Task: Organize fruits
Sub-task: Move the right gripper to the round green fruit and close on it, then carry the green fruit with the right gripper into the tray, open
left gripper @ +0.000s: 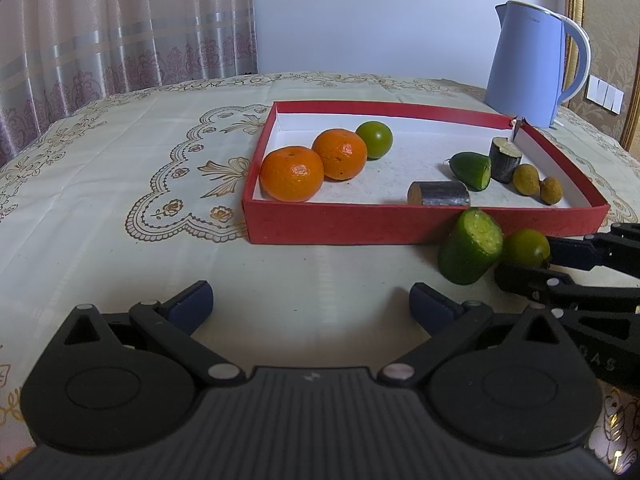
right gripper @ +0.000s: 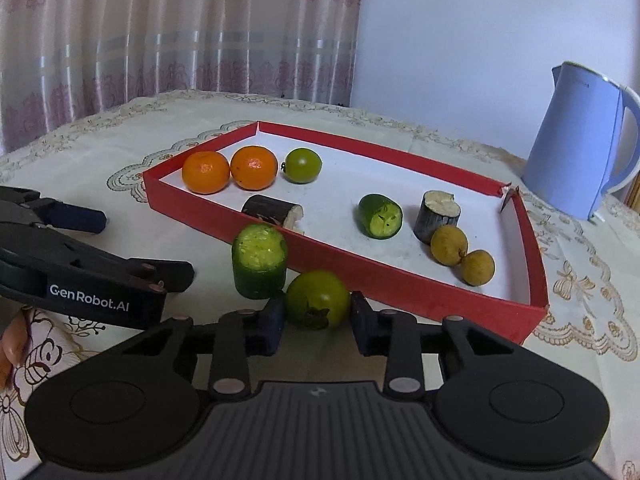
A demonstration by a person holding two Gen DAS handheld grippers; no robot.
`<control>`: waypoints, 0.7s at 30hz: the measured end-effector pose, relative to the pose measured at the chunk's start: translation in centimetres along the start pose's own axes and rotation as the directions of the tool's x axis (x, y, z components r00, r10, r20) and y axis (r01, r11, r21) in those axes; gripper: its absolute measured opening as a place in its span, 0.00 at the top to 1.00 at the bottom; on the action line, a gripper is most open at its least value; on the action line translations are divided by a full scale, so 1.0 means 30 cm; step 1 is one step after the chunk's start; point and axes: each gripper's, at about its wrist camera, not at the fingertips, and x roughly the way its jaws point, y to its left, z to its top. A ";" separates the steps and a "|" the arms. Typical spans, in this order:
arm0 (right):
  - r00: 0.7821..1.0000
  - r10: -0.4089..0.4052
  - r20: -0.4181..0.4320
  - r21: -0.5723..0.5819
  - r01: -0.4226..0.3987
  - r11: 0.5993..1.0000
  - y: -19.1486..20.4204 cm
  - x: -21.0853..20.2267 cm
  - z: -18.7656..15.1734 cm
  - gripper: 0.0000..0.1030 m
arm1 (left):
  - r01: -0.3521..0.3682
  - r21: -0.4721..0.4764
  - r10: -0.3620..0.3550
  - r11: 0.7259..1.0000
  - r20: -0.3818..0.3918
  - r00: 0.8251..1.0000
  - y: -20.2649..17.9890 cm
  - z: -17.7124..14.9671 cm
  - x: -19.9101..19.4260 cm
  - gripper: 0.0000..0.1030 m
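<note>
A red tray (left gripper: 332,224) (right gripper: 400,284) holds two oranges (left gripper: 292,174) (right gripper: 206,172), a green citrus (left gripper: 375,139) (right gripper: 303,165), a cucumber piece (left gripper: 472,170) (right gripper: 380,216), two dark cane pieces (left gripper: 440,193) (right gripper: 438,214) and two longans (left gripper: 526,179) (right gripper: 449,245). In front of the tray on the cloth stand a cucumber stub (left gripper: 470,246) (right gripper: 259,260) and a second green citrus (left gripper: 526,247) (right gripper: 317,299). My right gripper (right gripper: 318,320) (left gripper: 532,258) has its pads on both sides of this citrus, touching it. My left gripper (left gripper: 311,300) is open and empty, near the table's front.
A blue kettle (left gripper: 528,64) (right gripper: 580,148) stands behind the tray's right corner. The table has a cream embroidered cloth (left gripper: 120,184). Pink curtains (left gripper: 120,28) hang behind. The left gripper shows at the left of the right wrist view (right gripper: 140,248).
</note>
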 end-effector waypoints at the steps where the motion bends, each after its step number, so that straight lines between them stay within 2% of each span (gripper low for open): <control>1: 1.000 -0.007 0.003 -0.002 0.007 1.000 0.002 -0.001 -0.001 0.68 | 0.000 0.000 0.000 1.000 0.000 1.000 0.000 0.000 0.000 0.00; 8: 0.996 -0.084 0.019 0.037 0.084 0.996 -0.045 -0.038 -0.027 0.68 | 0.000 0.000 0.000 1.000 0.000 1.000 0.000 0.000 0.000 0.00; 12: 0.993 -0.113 0.017 0.099 0.111 0.989 -0.093 -0.059 -0.043 0.68 | 0.000 0.000 0.000 1.000 0.000 1.000 0.000 0.000 0.000 0.00; 21: 0.982 -0.165 0.095 0.132 0.152 0.980 -0.153 -0.133 0.000 0.68 | 0.001 -0.001 -0.001 1.000 0.000 1.000 0.000 0.000 0.000 0.00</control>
